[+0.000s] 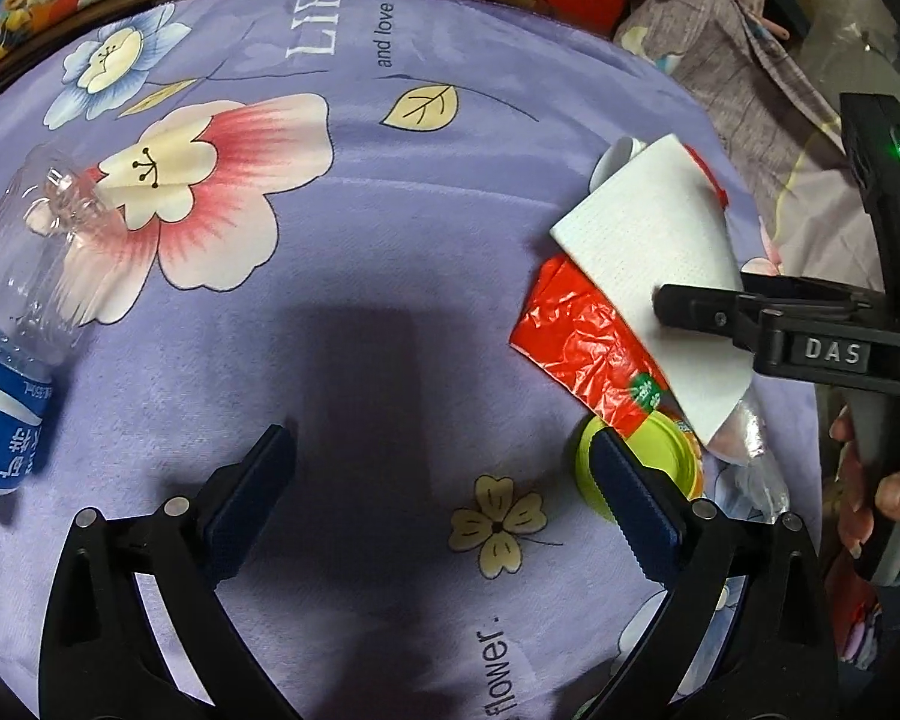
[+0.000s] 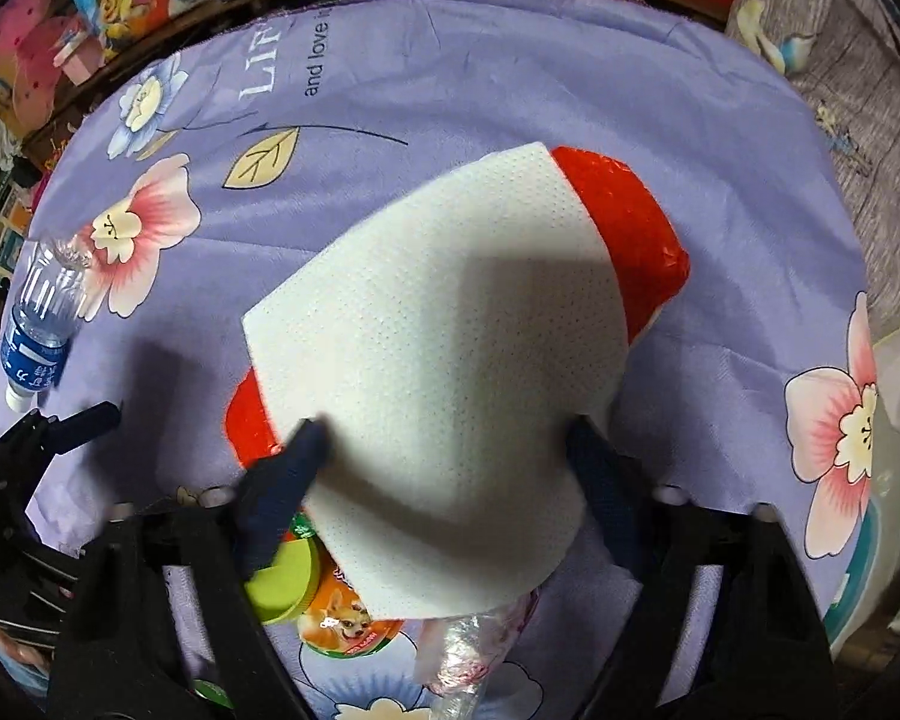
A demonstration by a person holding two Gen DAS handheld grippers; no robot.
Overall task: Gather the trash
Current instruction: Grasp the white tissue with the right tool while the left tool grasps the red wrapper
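A white paper napkin (image 2: 438, 348) lies over a red plastic wrapper (image 2: 630, 228) on the purple flowered cloth (image 2: 510, 72). My right gripper (image 2: 450, 456) has a finger on each side of the napkin, and both pads touch its edges. In the left wrist view the right gripper (image 1: 669, 306) comes in from the right onto the napkin (image 1: 648, 240) and red wrapper (image 1: 576, 342). My left gripper (image 1: 444, 480) hangs open over bare cloth, its right finger over a green lid (image 1: 672, 456). An empty clear bottle (image 1: 18, 312) with a blue label lies on its side at far left.
A green-lidded tub (image 2: 288, 582) with a dog picture and a crumpled clear wrapper (image 2: 474, 660) sit under the napkin's near end. A person's hand (image 1: 894, 492) holds the right gripper. Grey clothing (image 1: 750, 60) and boxes line the cloth's far edge.
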